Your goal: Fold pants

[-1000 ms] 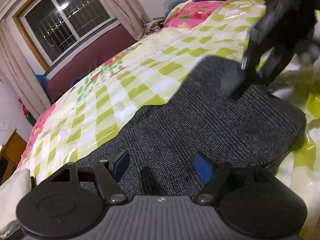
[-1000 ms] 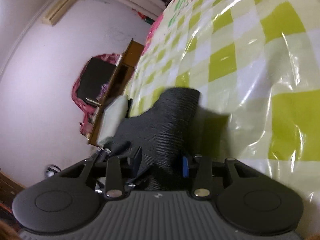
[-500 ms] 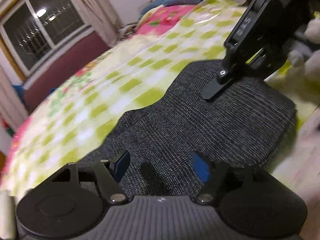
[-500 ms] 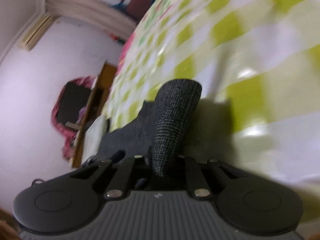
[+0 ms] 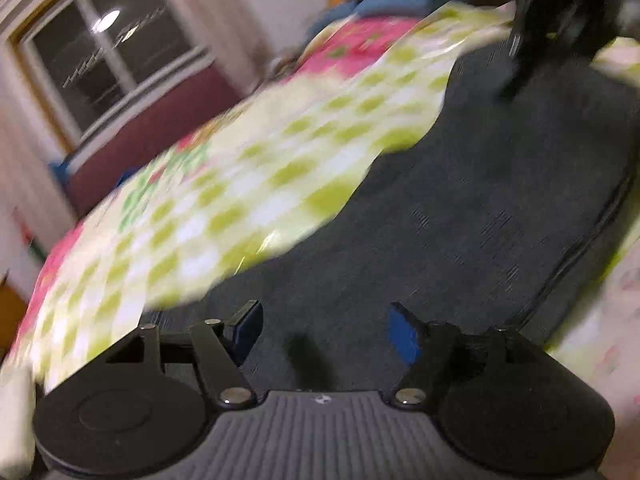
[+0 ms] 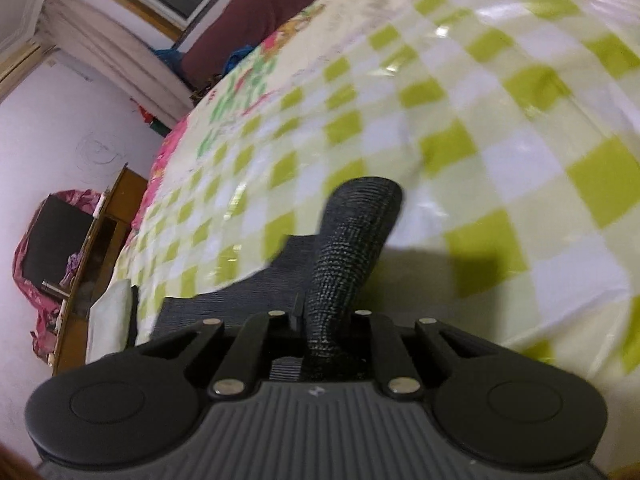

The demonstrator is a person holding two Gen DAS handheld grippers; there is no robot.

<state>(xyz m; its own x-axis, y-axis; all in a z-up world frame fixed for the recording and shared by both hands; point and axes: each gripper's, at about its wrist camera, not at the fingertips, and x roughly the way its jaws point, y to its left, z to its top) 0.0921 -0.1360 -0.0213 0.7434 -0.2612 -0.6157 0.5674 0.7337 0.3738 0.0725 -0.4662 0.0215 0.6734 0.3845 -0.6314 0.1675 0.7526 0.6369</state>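
Pants (image 5: 480, 208) of dark grey weave lie spread on the bed's green-checked cover (image 6: 500, 128), apparently already doubled into a thick slab whose layered edge shows at the right of the left wrist view. Right gripper (image 6: 326, 332) has its jaws pinched together on a bunched fold of the fabric, which stands up out of the claw like a short tube with the rest trailing down to the cover; the jaws closed on it within the last second. Left gripper (image 5: 324, 324) hangs over the near end of the cloth with its blue pads (image 5: 404, 332) well apart and nothing between them, though the view is blurred, so whether the tips brush the weave is hard to say. In that same view the right gripper appears as a dark shape at the far corner. The step in hand looks like the start of a fold, one corner taken and the other not. Next, the left claw should take the near corner, so both ends can lift and carry over together, keeping the edge square.
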